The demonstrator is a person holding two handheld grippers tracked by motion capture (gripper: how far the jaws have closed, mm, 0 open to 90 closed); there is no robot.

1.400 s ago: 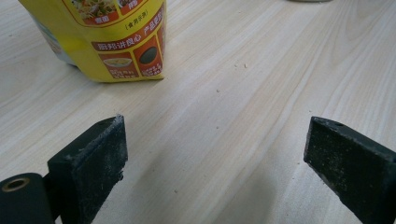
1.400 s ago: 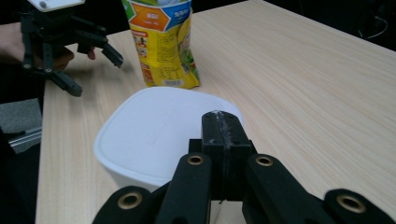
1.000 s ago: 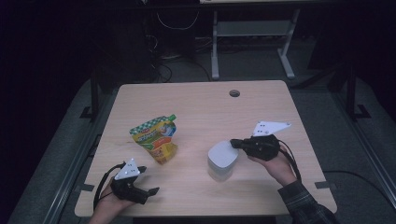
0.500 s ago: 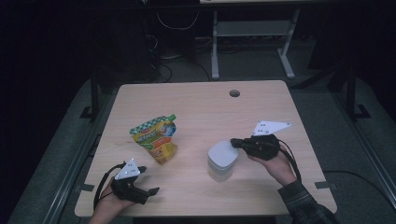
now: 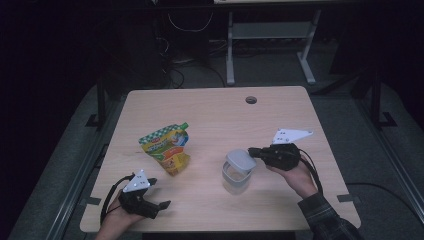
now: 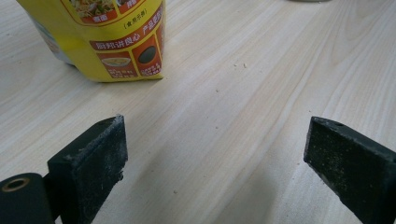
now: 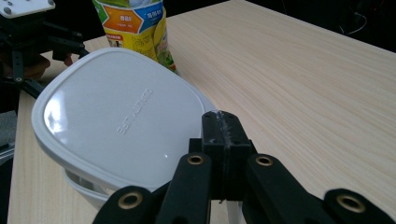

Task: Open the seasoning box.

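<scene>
The left tool is at the near left corner of the pale wooden surface, held in the person's left hand. Its two black jaws stand wide apart, and nothing is between them; in the left gripper view only bare wood lies there. A little beyond it, and apart from it, lies the yellow and green printed food pouch, with a green cap at its far corner. In the left gripper view the lower yellow edge of this pouch is just ahead of the left jaw, not touching it.

To the right of the pouch, near the middle of the surface, stands the clear plastic container with a white rounded lid. The lid sits tilted on the container, raised on the right side.

The right tool is held in the person's right hand at the right side of the container. Its jaws are pressed together on the right edge of the white lid; in the right gripper view the closed tips lie directly at the lid's rim.

Far away, near the back edge, there is a small round hole.
</scene>
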